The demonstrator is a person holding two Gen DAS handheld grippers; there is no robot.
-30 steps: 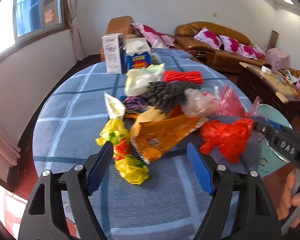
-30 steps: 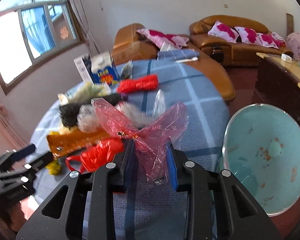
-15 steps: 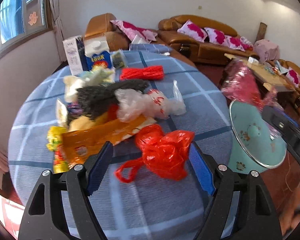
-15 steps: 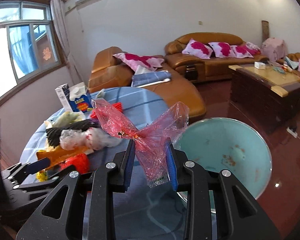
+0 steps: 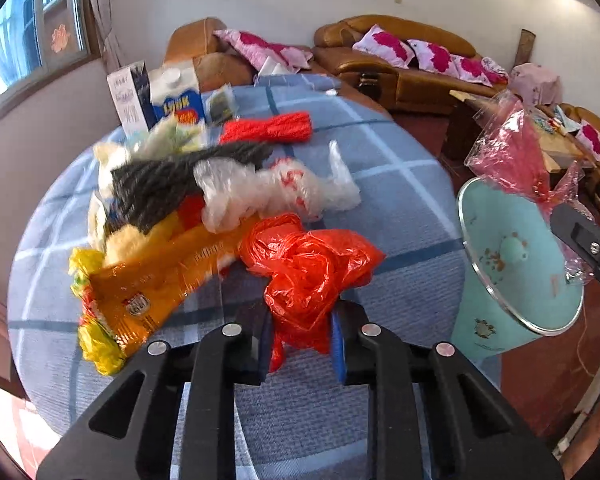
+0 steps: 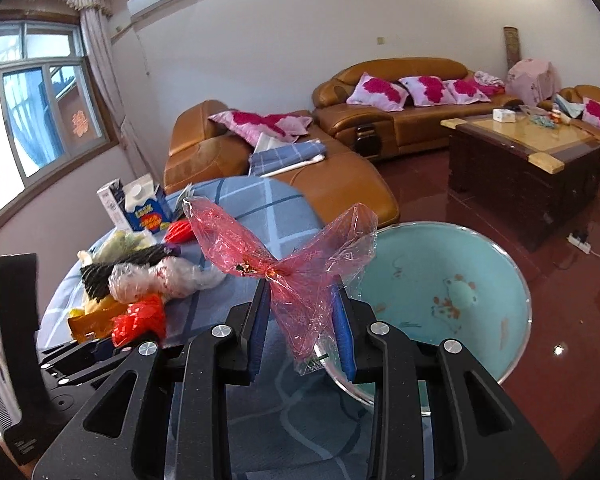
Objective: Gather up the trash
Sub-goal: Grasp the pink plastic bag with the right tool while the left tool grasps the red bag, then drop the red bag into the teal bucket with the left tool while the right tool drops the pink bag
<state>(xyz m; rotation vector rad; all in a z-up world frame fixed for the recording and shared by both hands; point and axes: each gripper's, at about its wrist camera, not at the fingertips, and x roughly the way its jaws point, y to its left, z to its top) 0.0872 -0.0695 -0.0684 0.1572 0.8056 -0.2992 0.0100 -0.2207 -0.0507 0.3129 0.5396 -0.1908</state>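
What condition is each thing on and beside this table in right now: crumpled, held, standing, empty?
Left gripper: jaws have just closed on the red plastic bag.
Red plastic bag: crumpled, pinched, resting on the table.
Right gripper: shut on the pink cellophane wrapper.
Pink cellophane wrapper: held up in the air, twisted.
Light blue bin: open, empty but for specks.
Milk carton: standing upright.
Orange snack packet: lying flat.

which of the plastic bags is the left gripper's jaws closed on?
The crumpled red bag at the table's near edge, clamped in the left gripper. The clear white bag lies loose farther back; the pink cellophane wrapper is in the right gripper.
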